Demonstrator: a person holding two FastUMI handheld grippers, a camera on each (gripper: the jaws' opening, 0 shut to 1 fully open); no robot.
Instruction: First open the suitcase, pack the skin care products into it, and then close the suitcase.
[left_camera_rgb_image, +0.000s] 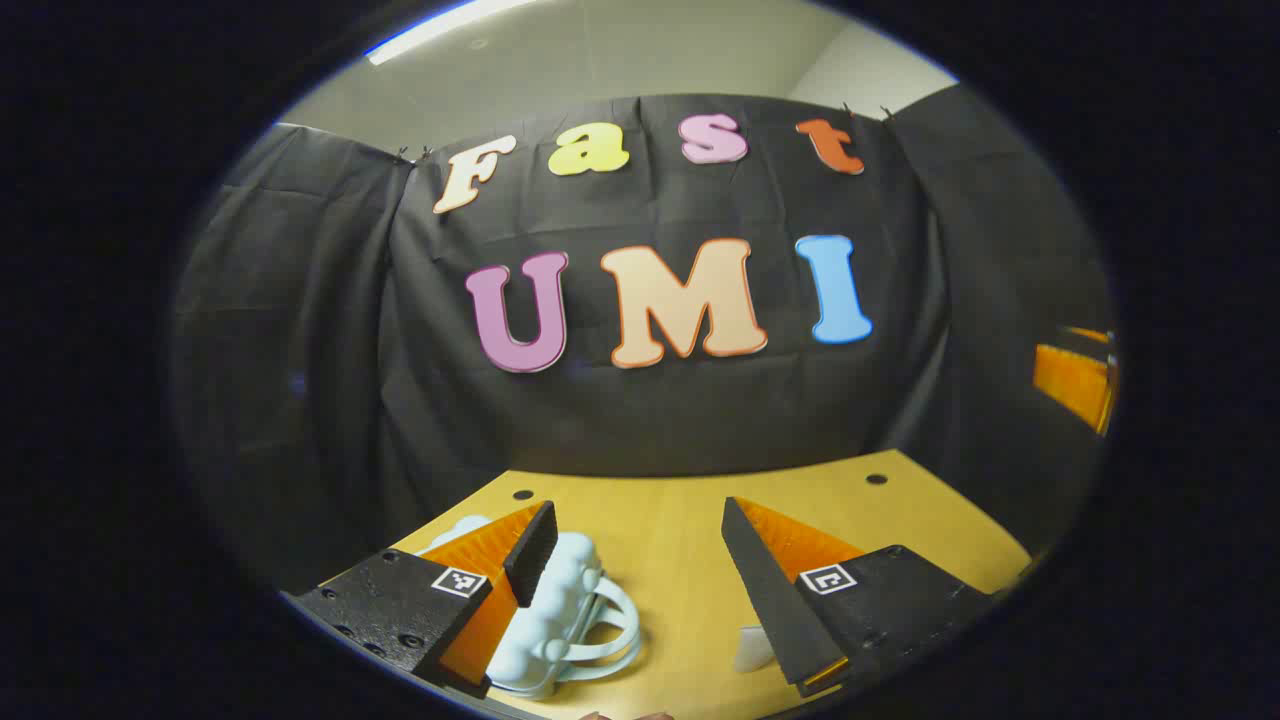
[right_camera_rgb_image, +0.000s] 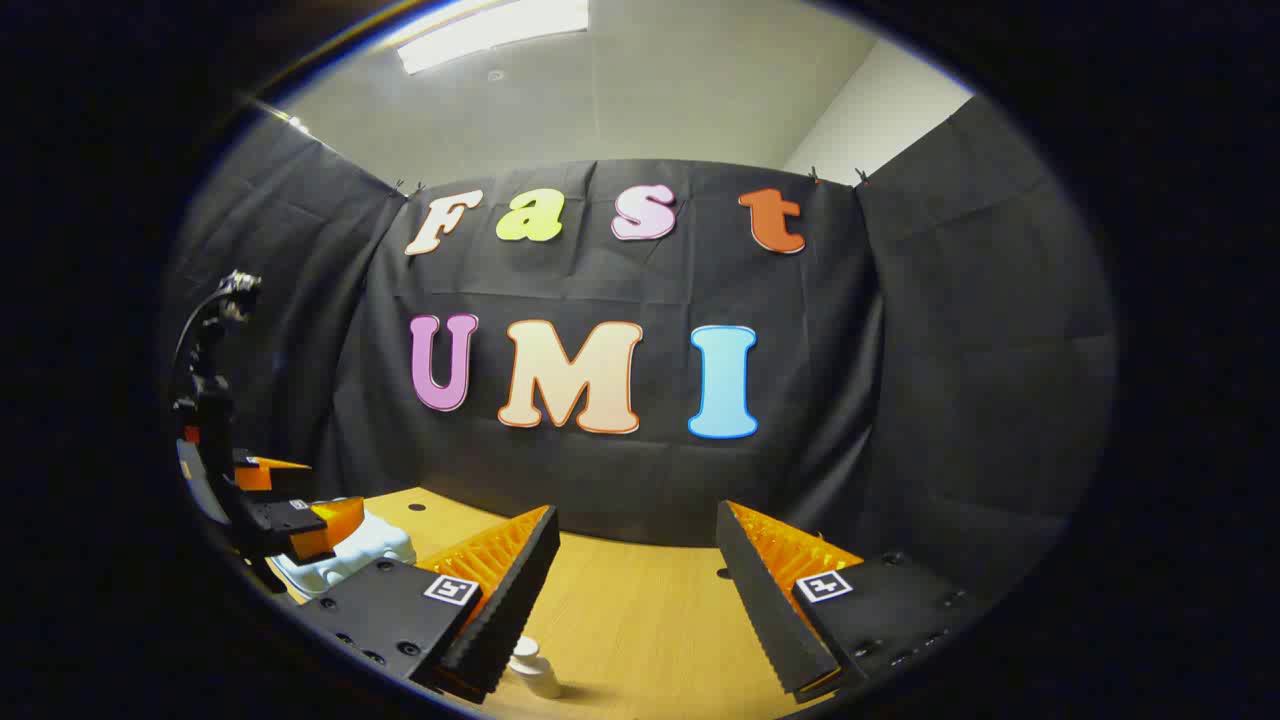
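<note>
A small white suitcase (left_camera_rgb_image: 550, 620) with a bumpy shell and a looped handle lies shut on the wooden table (left_camera_rgb_image: 680, 540), partly under the left finger of my left gripper (left_camera_rgb_image: 638, 510), which hovers open above it with nothing held. A white skin care item (left_camera_rgb_image: 750, 650) peeks out below that gripper's right finger. In the right gripper view, my right gripper (right_camera_rgb_image: 637, 512) is open and holds nothing. A small white bottle (right_camera_rgb_image: 530, 668) stands on the table just below its left finger. The left gripper (right_camera_rgb_image: 300, 495) appears at far left over the suitcase (right_camera_rgb_image: 350, 548).
The black cloth wall closes the table's far side. Small dark holes (left_camera_rgb_image: 876, 479) dot the table near its back edge. The other gripper's orange part (left_camera_rgb_image: 1075, 380) shows at the far right of the left gripper view. Bare wood (right_camera_rgb_image: 640, 610) lies between the right gripper's fingers.
</note>
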